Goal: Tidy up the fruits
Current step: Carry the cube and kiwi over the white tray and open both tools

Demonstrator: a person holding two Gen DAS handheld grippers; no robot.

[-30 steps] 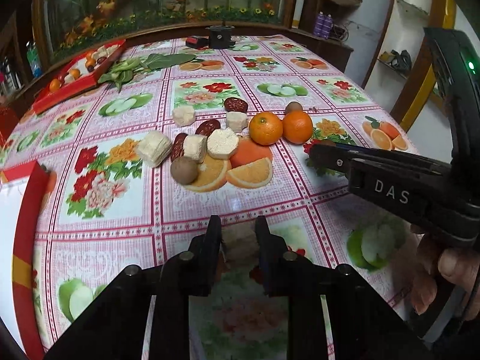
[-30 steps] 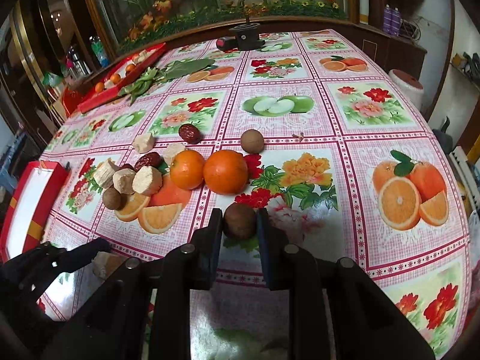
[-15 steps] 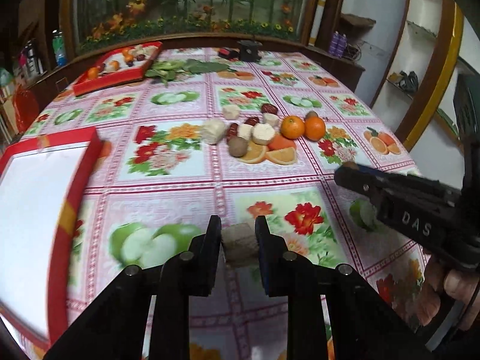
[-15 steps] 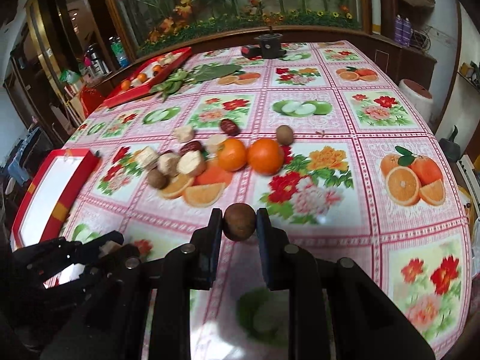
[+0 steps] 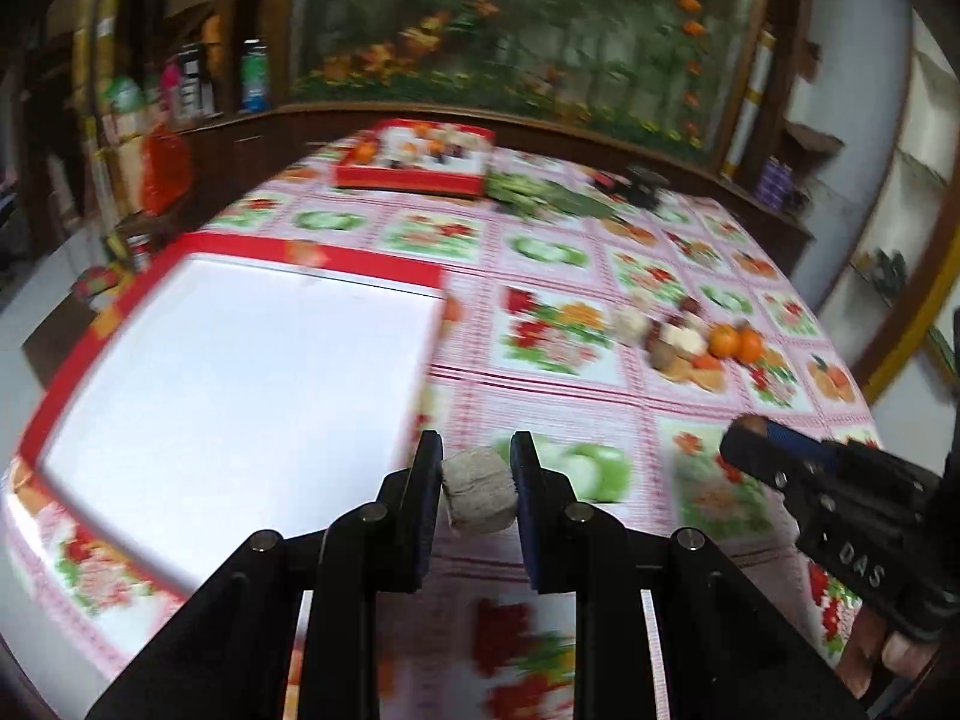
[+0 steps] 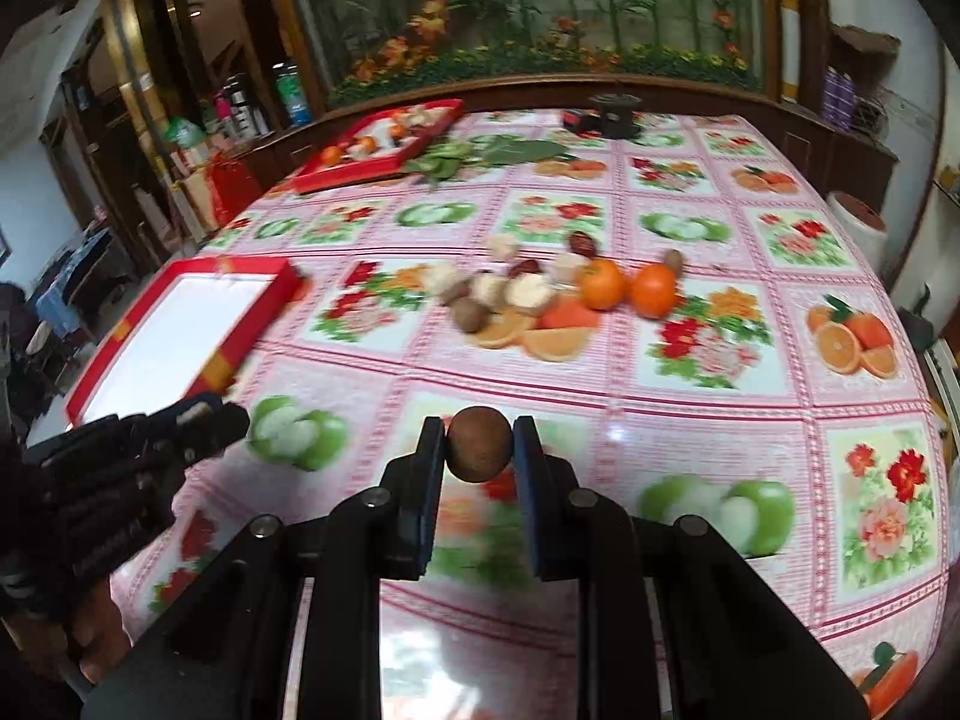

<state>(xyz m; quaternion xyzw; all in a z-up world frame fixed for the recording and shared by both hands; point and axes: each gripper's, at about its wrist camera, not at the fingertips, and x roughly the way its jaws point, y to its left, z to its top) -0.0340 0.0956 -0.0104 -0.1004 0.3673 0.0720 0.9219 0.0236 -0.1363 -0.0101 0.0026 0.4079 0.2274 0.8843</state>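
Round table (image 6: 720,384) under a pink gingham oilcloth, printed all over with squares of roses, green apples and orange slices. Dark wooden rim at the far edge, and behind it a big glass panel (image 6: 540,6) full of bamboo stems and orange flowers. Bottles and clutter on dark shelves off to the left; pale shelving on the right in the left wrist view.

Left gripper (image 5: 477,468) clenched on a pale, rough-sided chunk (image 5: 478,498), lifted clear of the cloth, just beside the right-hand edge of the near red tray (image 5: 372,267). White inside to that tray, nothing showing in it. Much motion blur here.

Right gripper (image 6: 479,450) clamped on a small round brown fruit (image 6: 479,444), held above a printed green-apple square near the table's front edge.

Mid-table, the pile: two whole oranges (image 6: 627,288) side by side, pale cut chunks (image 6: 510,291), dark red dates (image 6: 585,245), a couple more brown round fruits (image 6: 471,313), all loose on the cloth, well apart from both claws.

Farther back on the left, a second red tray (image 6: 360,165) with small fruit pieces already inside. Green leaves (image 6: 480,153) just beside it. Small dark object (image 6: 612,114) at the far edge, too blurred to name.

Fingertips of a hand (image 5: 870,654) under the other gripper, low right in the left wrist view.
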